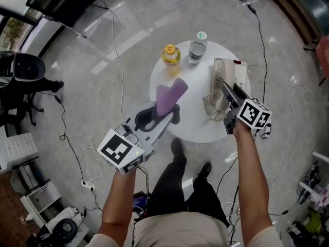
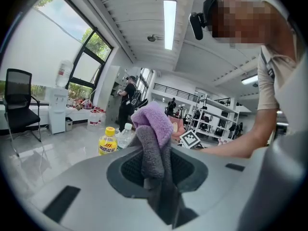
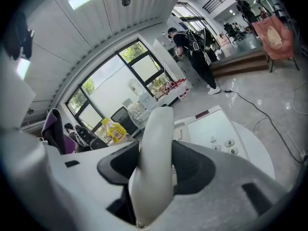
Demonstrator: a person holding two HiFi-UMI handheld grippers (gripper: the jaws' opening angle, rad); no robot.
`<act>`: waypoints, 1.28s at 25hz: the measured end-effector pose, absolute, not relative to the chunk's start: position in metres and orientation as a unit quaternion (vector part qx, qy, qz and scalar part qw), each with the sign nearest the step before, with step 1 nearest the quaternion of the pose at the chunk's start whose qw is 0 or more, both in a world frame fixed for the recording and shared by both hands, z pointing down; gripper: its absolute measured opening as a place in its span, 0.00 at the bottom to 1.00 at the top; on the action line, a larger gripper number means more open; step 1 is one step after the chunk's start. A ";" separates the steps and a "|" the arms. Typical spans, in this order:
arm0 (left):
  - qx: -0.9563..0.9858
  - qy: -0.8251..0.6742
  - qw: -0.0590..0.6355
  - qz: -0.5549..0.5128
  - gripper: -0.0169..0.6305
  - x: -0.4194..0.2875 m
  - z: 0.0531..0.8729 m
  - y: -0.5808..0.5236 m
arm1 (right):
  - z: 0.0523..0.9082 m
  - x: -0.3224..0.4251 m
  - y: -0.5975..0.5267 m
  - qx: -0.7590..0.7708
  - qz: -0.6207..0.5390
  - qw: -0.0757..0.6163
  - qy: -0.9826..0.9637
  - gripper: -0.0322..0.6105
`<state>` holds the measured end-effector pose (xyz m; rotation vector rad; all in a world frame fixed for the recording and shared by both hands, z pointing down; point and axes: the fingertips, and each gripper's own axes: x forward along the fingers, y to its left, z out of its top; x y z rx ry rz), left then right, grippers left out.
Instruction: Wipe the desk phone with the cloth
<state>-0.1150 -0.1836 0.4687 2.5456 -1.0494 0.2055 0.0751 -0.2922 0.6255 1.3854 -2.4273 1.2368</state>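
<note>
The likeliest slip on the left is the cloth (image 1: 170,93) working loose: it stands up from the left gripper (image 1: 165,112) as a loose bundle, so a hard rub against the phone could pull it out or sweep it into the yellow bottle (image 1: 171,54) and water bottle (image 1: 197,48) at the tabletop's (image 1: 190,125) far edge. On the right, the smooth handset (image 1: 218,84) could twist or slide in its grip under wiping pressure, and its cord (image 1: 212,110) might drag the phone base (image 1: 239,72), which sits at the right edge. The left gripper is clamped narrowly on the cloth over the tabletop's left half. The right gripper (image 1: 226,92) is spread wide, pressed on the handset's middle, beside the base.
</note>
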 end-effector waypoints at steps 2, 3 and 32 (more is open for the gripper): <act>0.904 -0.374 0.192 0.074 0.17 -0.117 0.472 -0.183 | 0.636 0.075 -0.296 0.461 0.403 0.058 -0.789 0.37; 0.904 -0.374 0.193 0.075 0.17 -0.118 0.473 -0.183 | 0.642 0.076 -0.297 0.464 0.403 0.066 -0.786 0.37; 0.897 -0.394 0.187 0.078 0.17 -0.139 0.464 -0.182 | 0.690 0.069 -0.310 0.509 0.336 0.203 -0.766 0.40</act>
